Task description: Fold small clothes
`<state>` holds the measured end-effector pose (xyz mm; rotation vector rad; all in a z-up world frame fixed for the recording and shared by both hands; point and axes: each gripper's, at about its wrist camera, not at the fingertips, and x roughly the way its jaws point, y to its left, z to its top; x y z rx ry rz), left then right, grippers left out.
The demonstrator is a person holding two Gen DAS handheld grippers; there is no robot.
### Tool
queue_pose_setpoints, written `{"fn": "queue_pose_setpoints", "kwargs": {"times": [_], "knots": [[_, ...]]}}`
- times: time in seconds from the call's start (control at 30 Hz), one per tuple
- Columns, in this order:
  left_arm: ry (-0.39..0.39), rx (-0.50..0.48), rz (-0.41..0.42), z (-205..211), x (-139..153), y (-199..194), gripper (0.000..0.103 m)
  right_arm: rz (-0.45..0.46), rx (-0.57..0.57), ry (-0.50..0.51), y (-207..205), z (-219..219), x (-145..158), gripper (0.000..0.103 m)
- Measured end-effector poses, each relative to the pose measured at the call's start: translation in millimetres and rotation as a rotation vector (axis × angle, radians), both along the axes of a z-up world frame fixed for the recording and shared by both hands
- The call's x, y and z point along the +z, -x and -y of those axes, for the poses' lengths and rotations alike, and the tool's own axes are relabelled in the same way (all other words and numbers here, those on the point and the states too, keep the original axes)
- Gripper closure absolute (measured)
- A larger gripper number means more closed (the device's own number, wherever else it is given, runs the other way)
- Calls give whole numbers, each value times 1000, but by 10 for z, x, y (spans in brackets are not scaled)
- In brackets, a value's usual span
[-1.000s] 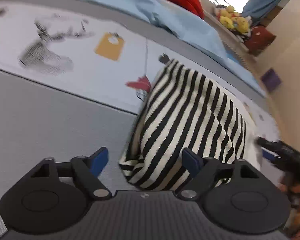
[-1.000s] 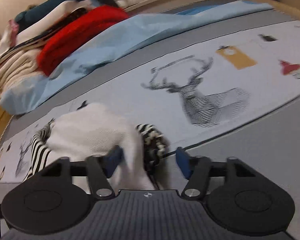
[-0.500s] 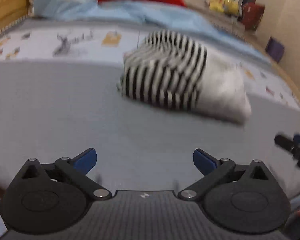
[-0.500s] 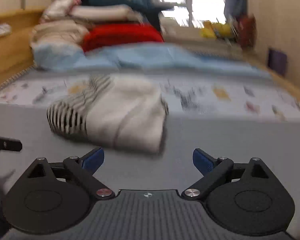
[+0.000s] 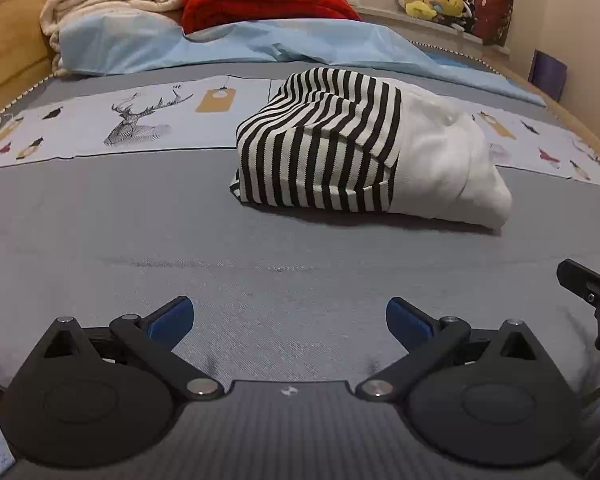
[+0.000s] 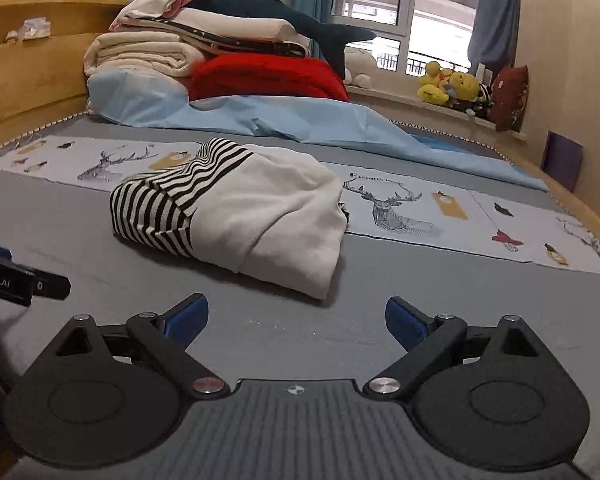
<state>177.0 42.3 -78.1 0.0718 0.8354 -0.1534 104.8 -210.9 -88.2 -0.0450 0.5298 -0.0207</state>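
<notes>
Striped-and-white knit garment (image 5: pixel 364 148): folded into a thick bundle, laid on the grey bed cover (image 5: pixel 180 232), striped part to the left, white part to the right. Judged soft, light, limp and non-fragile; best taken at a folded edge. Left gripper (image 5: pixel 288 320): fingers (image 5: pixel 172 318) just opened fully, nothing between them, held short of the bundle, angled downward. Right gripper (image 6: pixel 296 318): fingers likewise just spread wide, empty, near the white end, pitched less steeply.
</notes>
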Motion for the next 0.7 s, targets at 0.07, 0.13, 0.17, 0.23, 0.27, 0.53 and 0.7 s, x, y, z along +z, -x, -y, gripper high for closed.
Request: {"fn": "queue_pose_setpoints", "kwargs": {"times": [0.07,0.13,0.17,0.23,0.27,0.53,0.7], "knots": [[4,3,-6,0,-8,-21,0,0,7,30,6,-26,-19,7],[6,9,-9,-7,-13,-37,0,-1,17,48,3,-41,-34,7],[8,14,-10,-11,-16,-40,0,-2,20,53,0,-46,-41,7],[15,19,-13,-19,-15,-51,0,-9,23,60,-7,-46,-54,7],[16,22,-13,-17,-14,-50,0,-12,20,61,-11,-44,-59,7],[2,19,-2,4,-7,-43,0,-21,10,52,-55,-34,-73,7],[-7,17,7,14,-2,-31,0,-23,17,63,-50,-53,-80,7]]}}
